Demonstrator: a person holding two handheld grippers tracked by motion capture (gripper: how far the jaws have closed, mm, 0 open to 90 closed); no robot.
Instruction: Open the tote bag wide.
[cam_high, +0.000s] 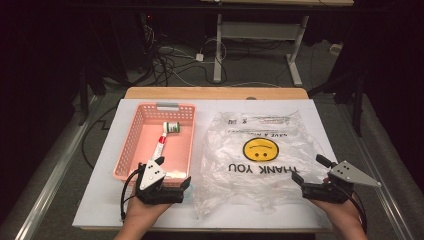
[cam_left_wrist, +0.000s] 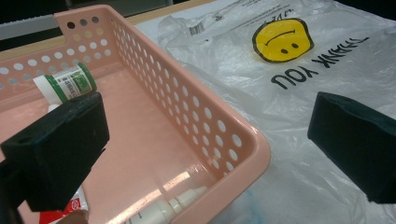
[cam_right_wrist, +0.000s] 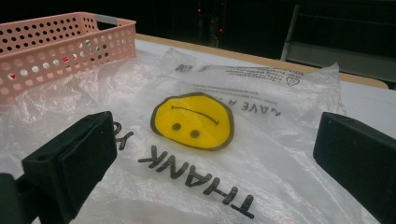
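Left gripper (cam_high: 172, 179) sits at the near end of the pink basket (cam_high: 131, 135), jaws wide apart w/ nothing between them. In the left gripper view one jaw hangs over the basket's inside, the other over the plastic bag (cam_left_wrist: 299, 112), so the basket's near corner lies in the gap, untouched.

Right gripper (cam_high: 311, 167) is at the bag's (cam_high: 250, 165) near right edge, jaws also spread wide, empty. Right gripper view looks along the bag (cam_right_wrist: 224, 154), yellow smiley (cam_right_wrist: 192, 121) & "THANK YOU" print between the jaws but farther off; can't tell if the jaws touch the film.

Bag lies flat and crumpled on the white sheet (cam_high: 100, 200) covering the bench (cam_high: 215, 93), just right of the basket, print upside down in the high view.

In the basket: a red-and-white tube (cam_high: 159, 145) lying lengthwise mid-floor, a green-and-white bottle (cam_high: 172, 127) on its side near the far end, a white dropper-type bottle (cam_left_wrist: 168, 207) at the near wall. Green-labelled bottle (cam_left_wrist: 65, 84) shows just past the left jaw.

Both hands come in from the bottom edge, well apart.
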